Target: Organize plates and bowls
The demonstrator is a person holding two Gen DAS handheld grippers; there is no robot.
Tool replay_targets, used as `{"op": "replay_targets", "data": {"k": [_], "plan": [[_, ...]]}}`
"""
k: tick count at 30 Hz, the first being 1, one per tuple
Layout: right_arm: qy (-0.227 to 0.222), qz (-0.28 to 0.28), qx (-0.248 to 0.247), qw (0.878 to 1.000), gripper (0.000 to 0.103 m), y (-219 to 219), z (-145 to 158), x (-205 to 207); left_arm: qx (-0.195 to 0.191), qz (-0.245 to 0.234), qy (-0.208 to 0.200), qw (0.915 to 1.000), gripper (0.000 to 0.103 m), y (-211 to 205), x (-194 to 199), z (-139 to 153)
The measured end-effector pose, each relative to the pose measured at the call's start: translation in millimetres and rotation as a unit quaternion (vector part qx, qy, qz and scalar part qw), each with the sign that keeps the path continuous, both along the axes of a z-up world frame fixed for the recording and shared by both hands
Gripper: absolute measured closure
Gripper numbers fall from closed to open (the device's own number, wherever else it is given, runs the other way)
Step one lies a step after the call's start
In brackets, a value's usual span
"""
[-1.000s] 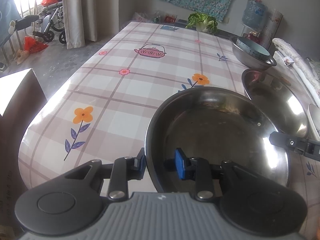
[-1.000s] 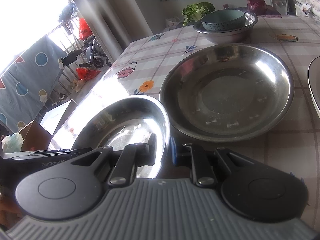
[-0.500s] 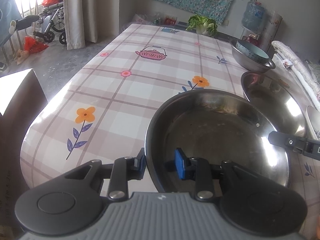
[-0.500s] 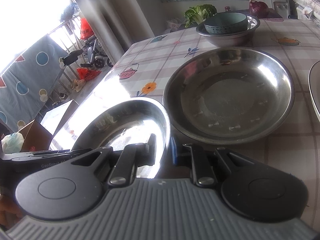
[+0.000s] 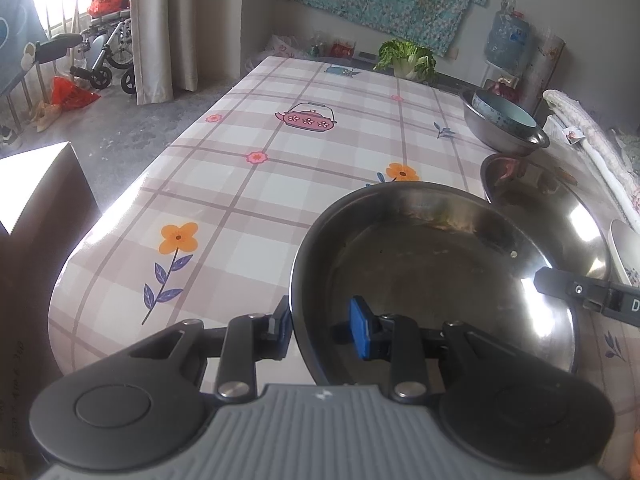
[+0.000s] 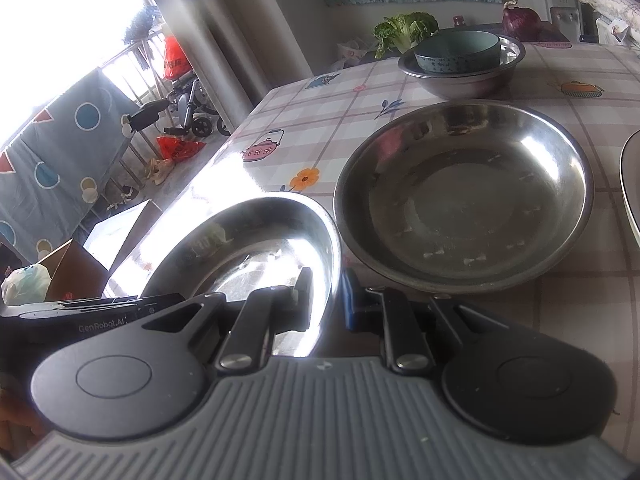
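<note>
Left wrist: left tongs (image 5: 322, 326) clamped on near rim of steel plate (image 5: 432, 280), one pad outside, one inside; plate held above tabletop (image 5: 248, 184).

Right wrist: right tongs (image 6: 326, 298) pinching same plate's (image 6: 256, 240) opposite rim, narrow gap. Second plate (image 6: 464, 196) on tabletop just beyond.

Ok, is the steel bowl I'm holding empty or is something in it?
Empty. The held steel bowl shows only bare metal and glare in both wrist views. Both grippers' fingers clamp its rim.
</note>
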State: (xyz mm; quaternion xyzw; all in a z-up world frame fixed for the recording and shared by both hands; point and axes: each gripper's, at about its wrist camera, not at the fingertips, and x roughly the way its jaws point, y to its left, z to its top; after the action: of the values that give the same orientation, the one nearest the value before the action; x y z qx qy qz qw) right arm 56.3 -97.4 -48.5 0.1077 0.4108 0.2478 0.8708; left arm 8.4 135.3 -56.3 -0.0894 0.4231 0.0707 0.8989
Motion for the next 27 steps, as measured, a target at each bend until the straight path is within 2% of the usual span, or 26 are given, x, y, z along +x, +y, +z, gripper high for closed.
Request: {"op": "replay_targets", "data": {"k": [27], "plan": [[-0.007,-0.004,0.01,1.0,0.089,-5.7,7.9,-4.2,0.001,-0.002,-0.012,0.9999,0.073,-4.2,-2.5,10.0]]}}
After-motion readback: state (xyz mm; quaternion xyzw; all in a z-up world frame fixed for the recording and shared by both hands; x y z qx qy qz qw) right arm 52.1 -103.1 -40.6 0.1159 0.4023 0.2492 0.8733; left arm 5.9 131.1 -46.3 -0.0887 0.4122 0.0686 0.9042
